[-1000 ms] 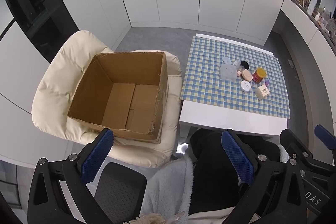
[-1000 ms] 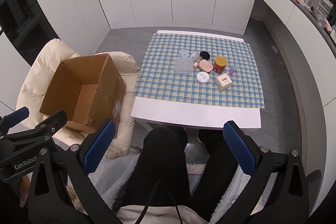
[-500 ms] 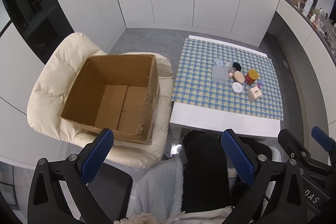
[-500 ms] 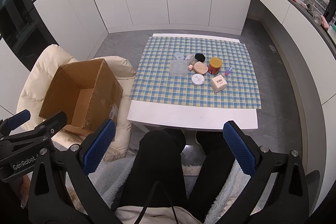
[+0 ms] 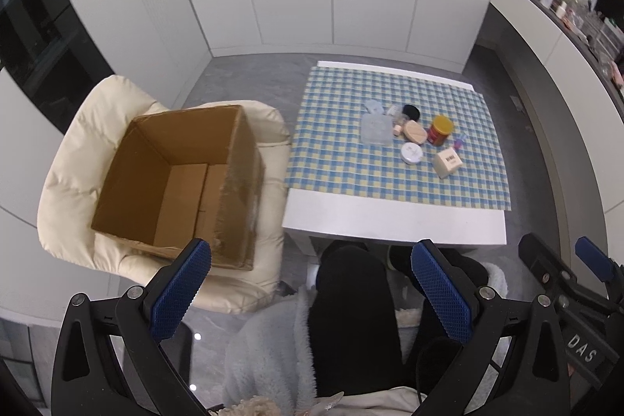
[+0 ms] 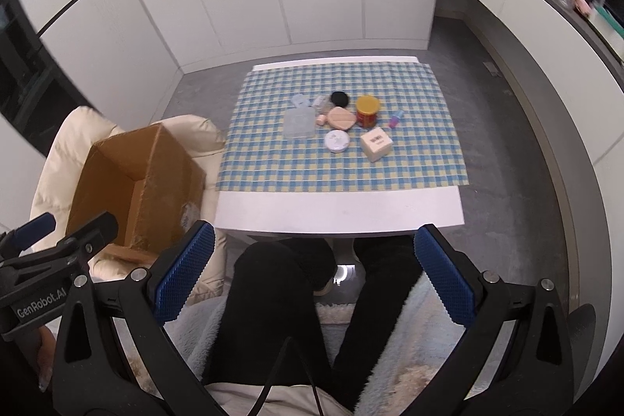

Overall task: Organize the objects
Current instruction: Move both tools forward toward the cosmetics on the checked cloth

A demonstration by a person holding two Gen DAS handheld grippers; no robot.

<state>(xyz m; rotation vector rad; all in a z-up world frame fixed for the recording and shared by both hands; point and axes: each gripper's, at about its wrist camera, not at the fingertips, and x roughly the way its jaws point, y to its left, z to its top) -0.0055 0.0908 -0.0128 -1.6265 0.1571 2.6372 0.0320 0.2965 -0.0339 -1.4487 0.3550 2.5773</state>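
My left tool (image 5: 310,283) hangs with its jaws spread wide and nothing between them, and my right tool (image 6: 312,271) is the same, wide apart and empty. Both hover above my lap, over the dark trousers (image 6: 273,303) and the pale fleece (image 5: 269,349), well short of the table (image 6: 339,209).

Compared with a second ago, both views have pulled back and up a little: the table and the box sit smaller and farther up the left view, and more of the white table edge shows. Nothing on the table has moved.

To the left, the open cardboard box (image 5: 179,182) rests on the cream armchair (image 5: 74,158), empty inside. The checked cloth (image 6: 343,166) carries a cluster of small things near its middle: a clear plastic case (image 6: 298,123), a black round lid (image 6: 339,98), a peach powder puff (image 6: 341,117), a red jar with a yellow lid (image 6: 367,111), a white round tin (image 6: 336,141), a cream carton (image 6: 376,144) and a tiny purple bottle (image 6: 395,121). They lie close together, some touching.
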